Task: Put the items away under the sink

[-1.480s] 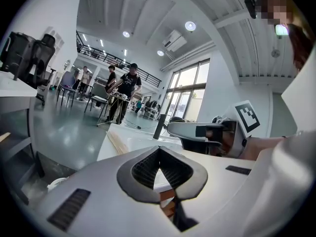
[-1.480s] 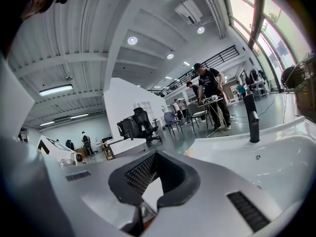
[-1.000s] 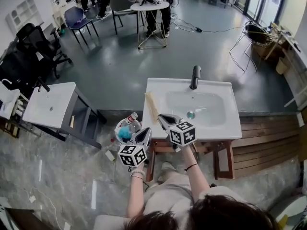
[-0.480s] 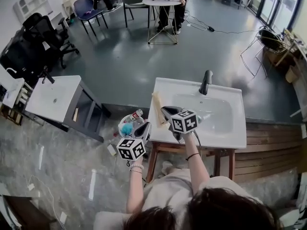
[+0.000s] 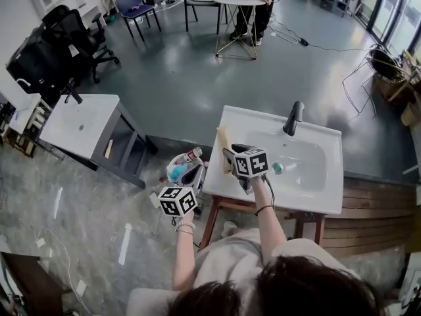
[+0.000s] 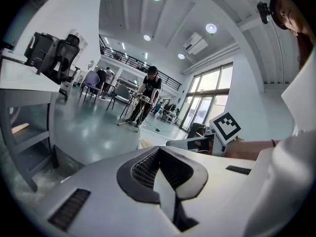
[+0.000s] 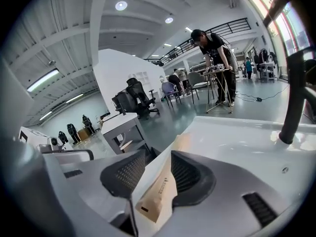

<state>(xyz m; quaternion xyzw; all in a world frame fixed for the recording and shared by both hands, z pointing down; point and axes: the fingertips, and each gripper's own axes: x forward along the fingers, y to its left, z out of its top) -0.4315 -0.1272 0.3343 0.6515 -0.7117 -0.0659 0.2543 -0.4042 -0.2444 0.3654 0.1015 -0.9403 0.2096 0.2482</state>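
Tan flat paper packet (image 5: pixel 223 141) (image 7: pixel 163 191) lying along left rim of white sink surface (image 5: pixel 316 199), right hand-held gripper (image 5: pixel 231 154) (image 7: pixel 158 158) just opening, jaws standing spread around it, left hand-held gripper (image 5: pixel 196 171) (image 6: pixel 159 150) staying pressed together, gripping nothing.

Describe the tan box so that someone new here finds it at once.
Find the white rectangular washbasin with the black tap. On its flat left rim lies a long, slim tan cardboard box. It is the only brown, square-edged thing there; the plastic bottles are in the white bucket on the floor.
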